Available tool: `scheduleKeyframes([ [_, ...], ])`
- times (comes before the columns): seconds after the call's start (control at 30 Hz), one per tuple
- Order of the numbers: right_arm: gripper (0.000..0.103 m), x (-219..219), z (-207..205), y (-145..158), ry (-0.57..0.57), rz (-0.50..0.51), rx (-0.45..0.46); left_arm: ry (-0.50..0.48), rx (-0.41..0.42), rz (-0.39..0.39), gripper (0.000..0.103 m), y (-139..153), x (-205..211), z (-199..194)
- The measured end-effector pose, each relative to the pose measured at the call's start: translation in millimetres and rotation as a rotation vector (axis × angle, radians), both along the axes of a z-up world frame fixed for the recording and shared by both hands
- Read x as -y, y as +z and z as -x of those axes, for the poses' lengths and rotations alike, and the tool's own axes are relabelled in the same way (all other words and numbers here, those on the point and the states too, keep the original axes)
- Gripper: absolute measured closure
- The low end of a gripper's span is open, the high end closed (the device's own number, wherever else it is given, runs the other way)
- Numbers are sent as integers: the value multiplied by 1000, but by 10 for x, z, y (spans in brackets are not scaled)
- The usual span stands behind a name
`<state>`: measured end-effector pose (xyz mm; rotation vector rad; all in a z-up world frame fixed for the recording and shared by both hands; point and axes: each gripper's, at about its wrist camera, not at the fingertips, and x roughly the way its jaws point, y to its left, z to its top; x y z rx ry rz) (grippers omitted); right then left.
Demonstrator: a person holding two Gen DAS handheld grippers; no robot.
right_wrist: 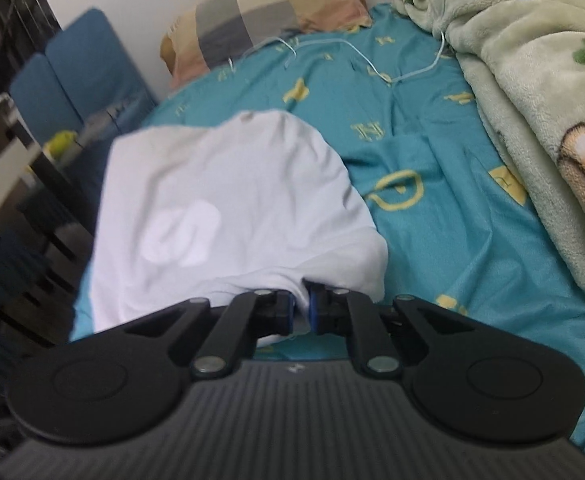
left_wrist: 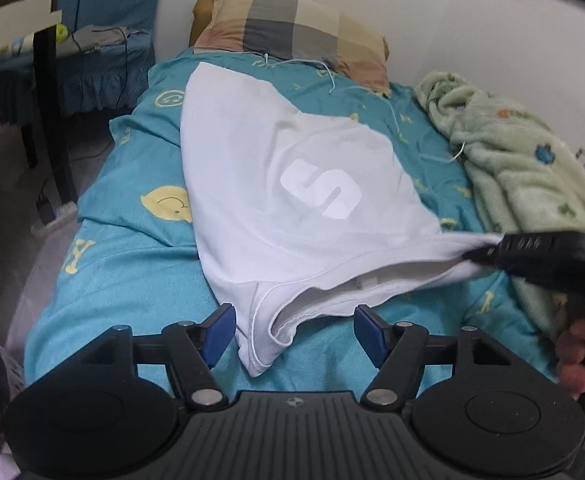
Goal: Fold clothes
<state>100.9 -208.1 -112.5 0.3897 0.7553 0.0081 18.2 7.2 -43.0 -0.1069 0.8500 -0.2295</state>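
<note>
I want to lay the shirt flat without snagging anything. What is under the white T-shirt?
Under the white T-shirt lies the teal bedsheet with yellow prints. A thin white cable runs on the sheet beyond the shirt's far edge. Whether anything else lies beneath cannot be seen; the fabric covers it.

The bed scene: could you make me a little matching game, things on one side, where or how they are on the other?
Things:
1. white T-shirt
2. checked pillow
3. green fleece blanket
4. left gripper

Places or states:
A. bunched along the wall side of the bed
B. jaws open, on either side of the collar
C. at the head of the bed
D. spread on the teal sheet, one edge pinched by the right gripper

Pairs: 1-D, 2-C, 3-A, 4-B
</note>
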Motion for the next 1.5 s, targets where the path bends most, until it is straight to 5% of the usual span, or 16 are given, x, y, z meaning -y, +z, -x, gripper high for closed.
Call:
scheduleKeyframes([
  [0.43, 93, -15, 8, 64, 1, -29, 41, 57, -29, -11, 35, -149, -10, -196],
  [0.7, 93, 39, 61, 135, -24, -69, 94, 47, -91, -101, 36, -286, 52, -243],
  [1.1, 93, 93, 98, 191, -75, -65, 144, 177, -65, -42, 43, -231, -207, -295],
  [1.3, 93, 158, 44, 13, -121, -53, 42, 173, -78, -37, 53, -248, -200, -305],
  [1.5, 93, 60, 94, 125, -105, -11, 98, 122, -98, -45, 53, -315, -114, -332],
])
